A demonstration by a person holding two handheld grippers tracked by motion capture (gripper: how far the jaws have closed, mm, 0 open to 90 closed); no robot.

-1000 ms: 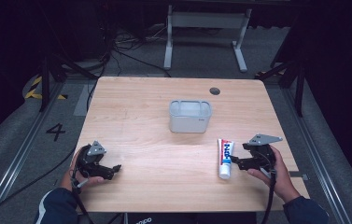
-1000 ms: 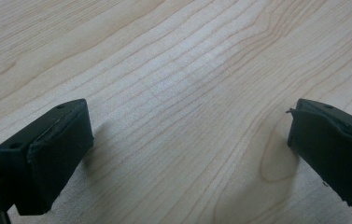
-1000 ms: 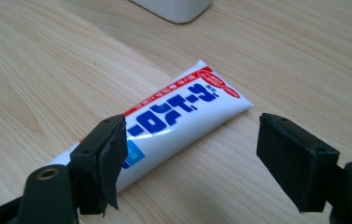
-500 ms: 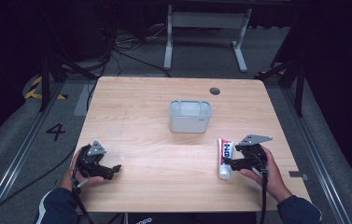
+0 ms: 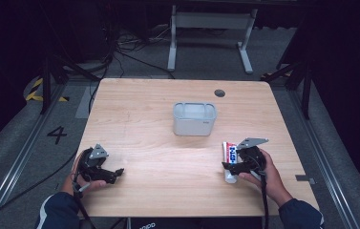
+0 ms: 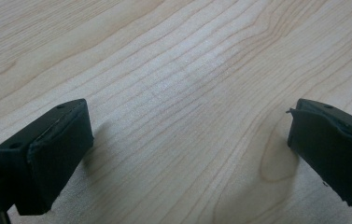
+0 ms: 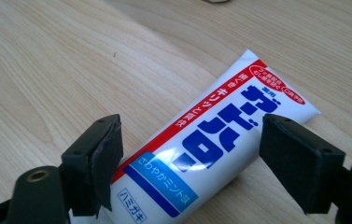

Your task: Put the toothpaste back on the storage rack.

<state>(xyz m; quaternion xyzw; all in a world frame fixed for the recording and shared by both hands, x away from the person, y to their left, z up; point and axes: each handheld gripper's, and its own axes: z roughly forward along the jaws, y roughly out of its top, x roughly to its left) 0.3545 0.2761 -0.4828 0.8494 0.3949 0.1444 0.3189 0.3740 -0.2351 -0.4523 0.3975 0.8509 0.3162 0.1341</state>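
Observation:
A white toothpaste tube with red and blue print lies flat at the table's front right. In the right gripper view the tube runs slantwise between the jaws. My right gripper straddles the tube near its cap end. Its jaws have just been opening and stand wide, and the pads do not press on the tube. At the front left, my left gripper rests low over bare wood, open and holding nothing.
A pale grey open bin stands at the middle of the wooden table, beyond the tube. A dark round grommet sits near the far edge. Black stands and cables surround the table on the floor.
My right gripper has moved left and slightly down, from beside the tube to over it, with the tube now between its jaws. The left gripper has stayed put.

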